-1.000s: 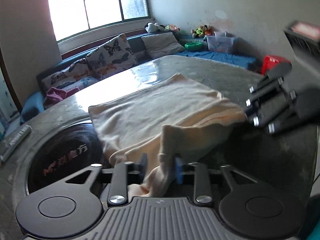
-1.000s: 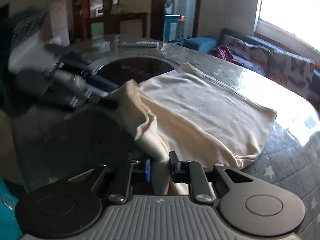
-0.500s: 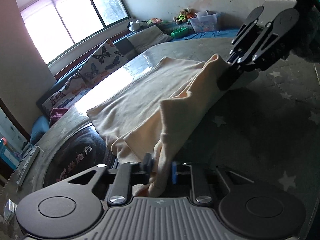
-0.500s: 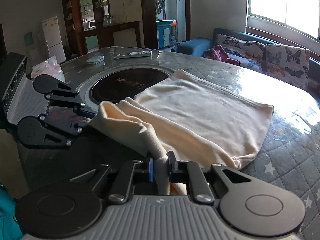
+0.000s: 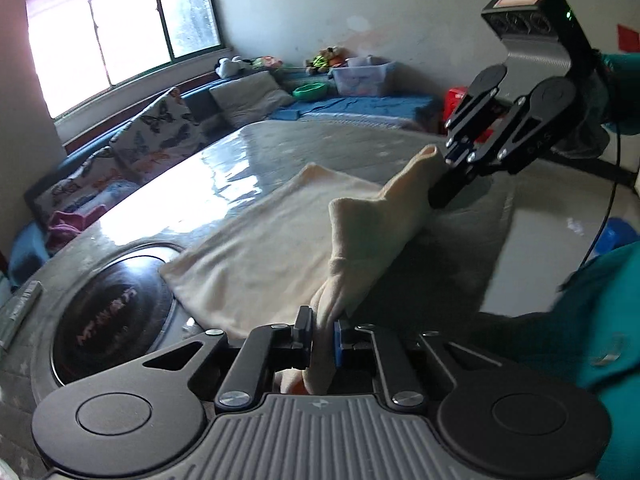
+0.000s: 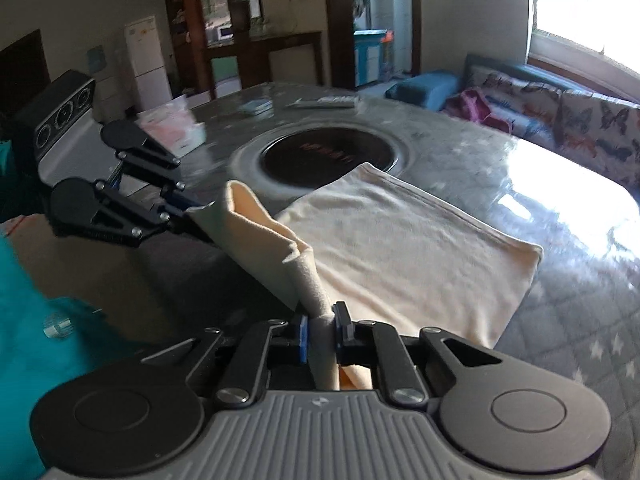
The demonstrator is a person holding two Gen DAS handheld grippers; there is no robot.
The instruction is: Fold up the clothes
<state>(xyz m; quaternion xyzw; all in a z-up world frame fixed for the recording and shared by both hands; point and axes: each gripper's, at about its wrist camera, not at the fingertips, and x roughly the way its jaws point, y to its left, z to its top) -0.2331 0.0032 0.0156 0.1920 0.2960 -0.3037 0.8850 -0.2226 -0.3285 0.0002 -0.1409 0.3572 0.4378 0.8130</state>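
At the bottom of the left wrist view, the left gripper [image 5: 322,334] is closed on one corner of the cream cloth [image 5: 256,256]; the fabric is pinched between its two fingers and goes up from there. In the right wrist view, the right gripper [image 6: 321,330] is also closed on a bunched corner of the same cloth [image 6: 400,248]. Between the two grippers the near edge of the cloth is lifted above the table [image 5: 552,216] and hangs in a soft fold. Each gripper is seen also from the other camera: the right gripper [image 5: 452,168] at the upper right, the left gripper [image 6: 188,220] at the left side, both with cloth in the jaws. A teal sleeve [image 5: 580,320] shows at the right edge of the left view.

Farther away, the rest of the cloth lies flat on the table, and its far-left corner is just beside a round black cooktop [image 6: 332,156] that is set in the table surface. Behind the table stand cushions with butterfly print [image 5: 160,136] below a bright window [image 5: 120,28].
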